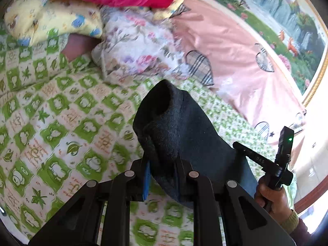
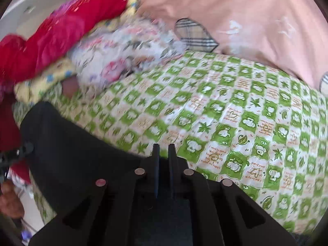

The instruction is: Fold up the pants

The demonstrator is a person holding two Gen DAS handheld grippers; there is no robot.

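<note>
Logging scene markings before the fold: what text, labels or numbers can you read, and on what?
Green-and-white checked bedsheet: orange lettering in its squares, too small and blurred to read.
Black bar of the right-hand device: pale characters, not legible.
Dark fleece pants: no label visible.

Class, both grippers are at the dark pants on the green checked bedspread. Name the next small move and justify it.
Probably lift both ends together and spread them. The left gripper is clamped on a bunched fold of the dark pants; the right gripper is shut at their edge, and the cloth sags over the bedspread.
</note>
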